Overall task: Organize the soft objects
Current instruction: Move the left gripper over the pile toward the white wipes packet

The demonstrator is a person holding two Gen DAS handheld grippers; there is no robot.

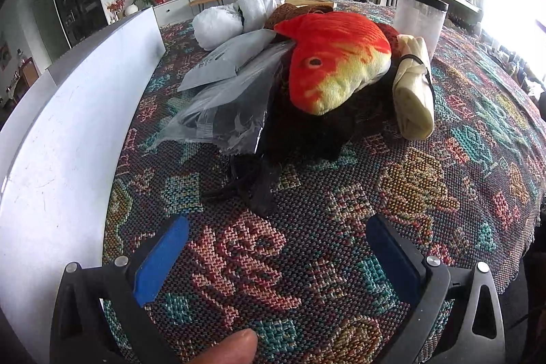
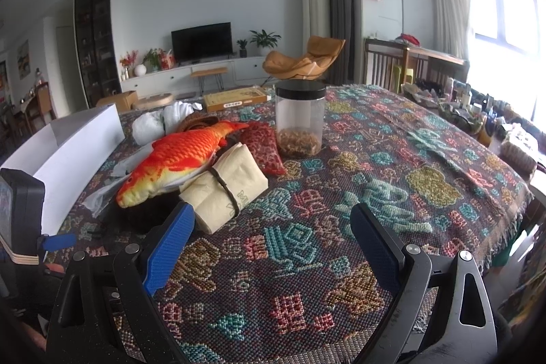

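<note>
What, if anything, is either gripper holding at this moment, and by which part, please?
Nothing is held: the left gripper and right gripper are both open above the patterned tablecloth.

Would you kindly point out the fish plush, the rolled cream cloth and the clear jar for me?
fish plush (image 1: 336, 57): left wrist view, on its orange flank behind the eye.
rolled cream cloth (image 2: 227, 185): right wrist view, on the roll beside its dark band.
clear jar (image 2: 300, 116): right wrist view, on its transparent wall.

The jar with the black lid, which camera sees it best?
The right wrist view: the jar stands whole there, black lid on top and brownish bits at the bottom. In the left wrist view the jar is partly hidden behind the cream fabric roll.
</note>
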